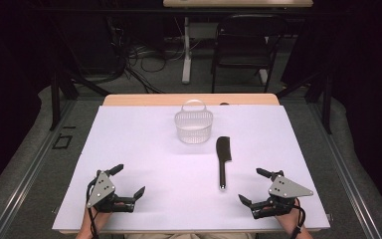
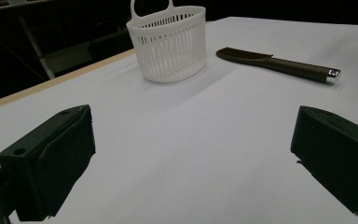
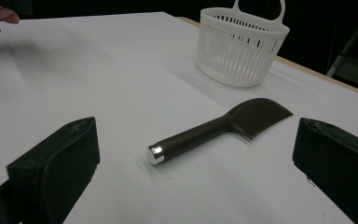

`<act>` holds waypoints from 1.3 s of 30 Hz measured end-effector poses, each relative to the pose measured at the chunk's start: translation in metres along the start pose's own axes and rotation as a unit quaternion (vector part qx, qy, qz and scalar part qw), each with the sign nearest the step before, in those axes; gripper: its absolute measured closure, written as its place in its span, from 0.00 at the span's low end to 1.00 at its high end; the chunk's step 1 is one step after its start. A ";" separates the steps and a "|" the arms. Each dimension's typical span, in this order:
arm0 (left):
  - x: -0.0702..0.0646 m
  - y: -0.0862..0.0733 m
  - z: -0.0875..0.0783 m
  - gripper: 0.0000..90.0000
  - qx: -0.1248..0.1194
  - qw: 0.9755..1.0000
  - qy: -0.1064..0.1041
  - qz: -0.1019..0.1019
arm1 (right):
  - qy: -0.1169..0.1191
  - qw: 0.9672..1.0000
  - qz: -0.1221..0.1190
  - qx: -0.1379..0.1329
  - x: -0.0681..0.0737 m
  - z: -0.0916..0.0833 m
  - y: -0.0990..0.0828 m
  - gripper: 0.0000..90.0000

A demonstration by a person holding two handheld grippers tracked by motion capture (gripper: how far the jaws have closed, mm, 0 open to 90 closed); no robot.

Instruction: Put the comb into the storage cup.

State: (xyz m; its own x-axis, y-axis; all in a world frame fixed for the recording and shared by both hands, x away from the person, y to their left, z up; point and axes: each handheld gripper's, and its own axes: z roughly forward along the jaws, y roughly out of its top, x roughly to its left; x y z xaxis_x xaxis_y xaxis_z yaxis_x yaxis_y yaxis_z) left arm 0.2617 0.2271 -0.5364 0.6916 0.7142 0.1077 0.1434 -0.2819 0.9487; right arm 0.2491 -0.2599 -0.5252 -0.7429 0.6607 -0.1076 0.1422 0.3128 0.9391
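A dark brown comb (image 1: 223, 160) with a silver-capped handle lies flat on the white table cover, its toothed head toward a white slatted basket (image 1: 194, 124) with a loop handle. My left gripper (image 1: 128, 181) rests at the near left, jaws wide apart with nothing between them. At the near right, my right gripper (image 1: 252, 186) stands just as wide and empty, a short way right of the comb's handle end. The right gripper view has the comb (image 3: 214, 130) lying ahead of its jaws and the basket (image 3: 240, 44) beyond. From the left gripper view, basket (image 2: 170, 44) and comb (image 2: 279, 64) sit farther off.
The white cover (image 1: 144, 149) spans most of the table, with a wooden strip (image 1: 144, 99) at the far edge. A dark folding chair (image 1: 243, 45) and a table leg (image 1: 186, 50) stand beyond on the carpeted floor.
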 end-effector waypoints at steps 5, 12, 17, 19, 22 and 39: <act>0.000 0.000 0.001 0.00 0.004 1.000 -0.002 0.002 | 0.000 1.000 0.001 0.003 -0.001 0.004 0.001 0.00; -0.001 0.000 0.004 0.00 0.005 1.000 -0.009 0.004 | 0.004 1.000 0.003 0.013 -0.003 0.011 0.003 0.00; -0.003 0.000 0.005 0.00 0.007 1.000 -0.011 0.007 | 0.005 1.000 0.015 0.024 -0.004 0.020 0.008 0.00; -0.003 0.000 0.005 0.00 0.008 1.000 -0.011 0.008 | 0.009 0.999 0.016 0.028 -0.003 0.024 0.010 0.00; -0.002 0.000 0.006 0.00 0.008 1.000 -0.012 0.007 | 0.010 0.999 0.013 0.030 -0.003 0.027 0.012 0.00; -0.003 0.001 0.010 0.00 0.009 1.000 -0.010 0.002 | 0.028 0.998 0.011 0.046 -0.004 0.054 0.025 0.00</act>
State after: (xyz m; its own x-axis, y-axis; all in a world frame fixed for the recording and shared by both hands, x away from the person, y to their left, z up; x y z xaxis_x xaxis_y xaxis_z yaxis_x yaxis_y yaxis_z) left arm 0.2668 0.2190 -0.5389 0.7059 0.7003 0.1060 0.1533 -0.2972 0.9424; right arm 0.2907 -0.2178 -0.5188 -0.7745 0.6291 -0.0659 0.2167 0.3617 0.9067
